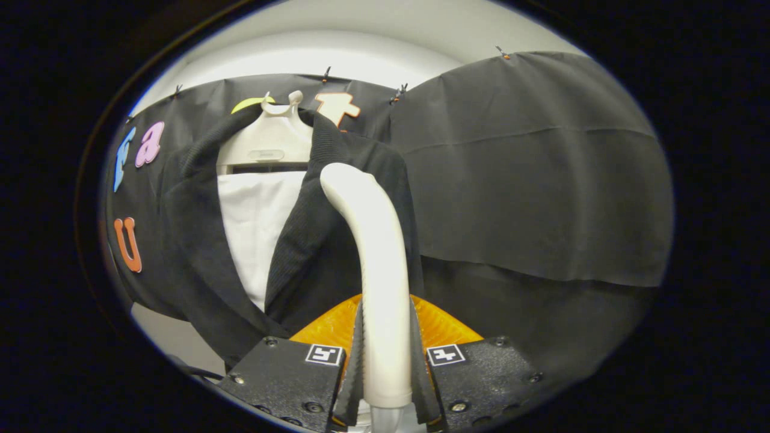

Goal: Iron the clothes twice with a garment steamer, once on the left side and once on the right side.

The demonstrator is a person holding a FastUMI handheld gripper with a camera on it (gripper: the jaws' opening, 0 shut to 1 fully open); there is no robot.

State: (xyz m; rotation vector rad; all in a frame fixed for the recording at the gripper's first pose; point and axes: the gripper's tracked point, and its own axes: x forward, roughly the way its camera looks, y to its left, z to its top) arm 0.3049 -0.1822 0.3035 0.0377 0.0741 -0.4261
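Observation:
My gripper [385,361] is shut on the handle of a white garment steamer [373,252], which rises between the fingers and curves forward at its top. Its head end meets the right front panel of a black jacket [337,240] near the lapel. The jacket hangs on a white hanger [267,138] against the booth wall, open at the front, with a white shirt [255,228] showing inside. The jacket's left panel [192,252] hangs to the left of the shirt. The steamer's face is turned away from me, so contact with the cloth is hidden.
Black cloth walls [529,180] stand behind and to the right of the jacket. A pale floor or wall strip [168,337] shows below the jacket's left hem, with a dark cable [192,370] near it. The white ceiling [361,54] is above.

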